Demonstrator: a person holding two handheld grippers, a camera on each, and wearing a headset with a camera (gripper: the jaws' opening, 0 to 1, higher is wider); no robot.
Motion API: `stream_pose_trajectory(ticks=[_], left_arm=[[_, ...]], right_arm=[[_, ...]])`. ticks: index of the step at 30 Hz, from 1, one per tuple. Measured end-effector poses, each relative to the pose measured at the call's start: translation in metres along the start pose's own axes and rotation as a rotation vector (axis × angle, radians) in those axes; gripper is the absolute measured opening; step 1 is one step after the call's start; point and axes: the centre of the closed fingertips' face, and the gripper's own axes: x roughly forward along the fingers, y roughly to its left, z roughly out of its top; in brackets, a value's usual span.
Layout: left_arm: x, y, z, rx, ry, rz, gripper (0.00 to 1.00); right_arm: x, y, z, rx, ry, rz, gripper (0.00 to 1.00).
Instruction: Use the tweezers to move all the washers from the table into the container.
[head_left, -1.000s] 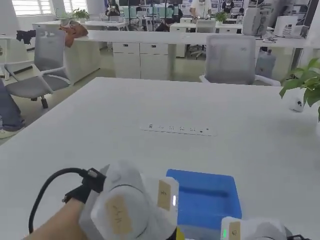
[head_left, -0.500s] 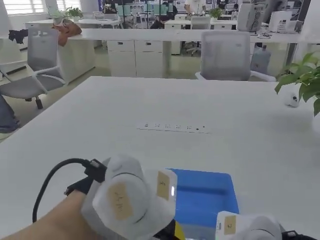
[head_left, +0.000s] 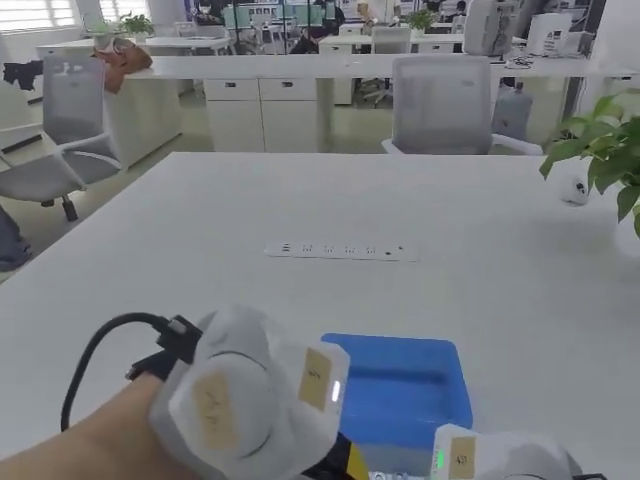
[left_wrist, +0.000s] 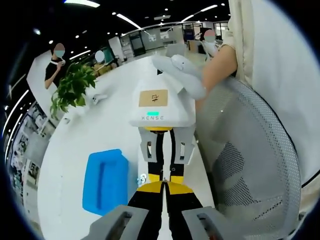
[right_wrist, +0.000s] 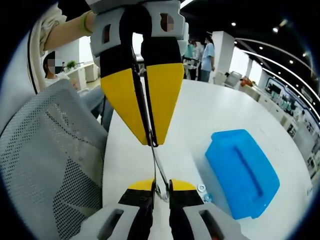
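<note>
Two washers, at least, lie on the tabletop just beside the blue container, so I judge the moving is not yet done, while the left gripper and the right gripper both pinch the thin tweezers stretched between them.

R gripper, L gripper both pinch tweezers.

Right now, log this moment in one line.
left gripper: shut on tweezers | right gripper: shut on tweezers | washers: on table beside container
</note>
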Motion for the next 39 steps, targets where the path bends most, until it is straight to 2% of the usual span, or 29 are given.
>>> stream_pose_trajectory(ticks=[1, 3, 5, 9, 12, 17, 21, 22, 23, 24, 25, 26, 28, 29, 30, 31, 33, 36, 37, 38, 39], left_arm=[[0.001, 0.001, 0.000, 0.006, 0.003, 0.002, 0.00], [0.002, 0.000, -0.001, -0.025, 0.008, -0.023, 0.00], [0.003, 0.002, -0.001, -0.038, 0.005, -0.024, 0.00], [0.003, 0.002, 0.000, -0.074, 0.005, -0.055, 0.00], [0.004, 0.005, 0.000, -0.097, 0.013, -0.066, 0.00], [0.005, 0.010, 0.001, -0.143, 0.028, -0.093, 0.00], [0.008, 0.018, 0.001, -0.199, 0.022, -0.094, 0.00], [0.010, 0.020, 0.009, -0.230, -0.048, -0.082, 0.00], [0.011, 0.025, 0.015, -0.263, -0.102, -0.061, 0.03], [0.010, 0.030, 0.014, -0.350, -0.132, -0.030, 0.08], [0.009, 0.032, 0.012, -0.385, -0.143, -0.023, 0.10], [0.006, 0.035, 0.010, -0.390, -0.171, 0.003, 0.11], [0.002, 0.039, 0.006, -0.411, -0.195, 0.060, 0.17], [-0.001, 0.038, 0.001, -0.450, -0.203, 0.086, 0.21], [-0.002, 0.037, 0.000, -0.461, -0.205, 0.090, 0.25], [-0.006, 0.036, -0.004, -0.482, -0.221, 0.120, 0.27], [-0.014, 0.032, -0.008, -0.550, -0.276, 0.161, 0.28], [-0.022, 0.021, -0.009, -0.673, -0.383, 0.187, 0.33], [-0.023, 0.014, -0.011, -0.719, -0.416, 0.189, 0.35], [-0.024, 0.010, -0.013, -0.740, -0.427, 0.197, 0.36], [-0.026, 0.006, -0.016, -0.751, -0.449, 0.232, 0.38]], right_arm=[[0.000, 0.000, 0.000, -0.002, 0.001, -0.001, 0.07], [0.001, 0.000, 0.000, 0.014, -0.004, 0.008, 0.07], [0.001, 0.000, 0.000, 0.030, -0.004, 0.018, 0.08], [-0.001, 0.001, 0.002, 0.028, -0.007, 0.031, 0.09], [-0.006, 0.004, 0.013, 0.057, -0.037, 0.061, 0.14], [-0.012, -0.003, 0.020, 0.049, -0.046, 0.067, 0.07], [-0.011, -0.008, 0.021, 0.114, -0.062, 0.093, 0.03], [-0.011, -0.008, 0.020, 0.140, -0.067, 0.100, 0.03], [-0.012, -0.007, 0.020, 0.185, -0.077, 0.125, 0.03], [-0.012, -0.011, 0.020, 0.215, -0.083, 0.115, 0.03], [-0.012, -0.016, 0.019, 0.249, -0.094, 0.102, 0.02], [-0.013, -0.017, 0.019, 0.276, -0.098, 0.105, 0.02], [-0.014, -0.021, 0.017, 0.308, -0.116, 0.097, 0.02], [-0.015, -0.021, 0.017, 0.342, -0.131, 0.098, 0.02], [-0.016, -0.021, 0.016, 0.371, -0.140, 0.102, 0.02], [-0.017, -0.024, 0.015, 0.380, -0.148, 0.089, 0.02], [-0.019, -0.025, 0.013, 0.456, -0.171, 0.110, 0.02], [-0.022, -0.028, 0.012, 0.560, -0.238, 0.116, 0.02], [-0.023, -0.029, 0.013, 0.581, -0.253, 0.115, 0.02], [-0.025, -0.030, 0.013, 0.599, -0.265, 0.117, 0.02], [-0.027, -0.032, 0.014, 0.632, -0.285, 0.113, 0.02]])
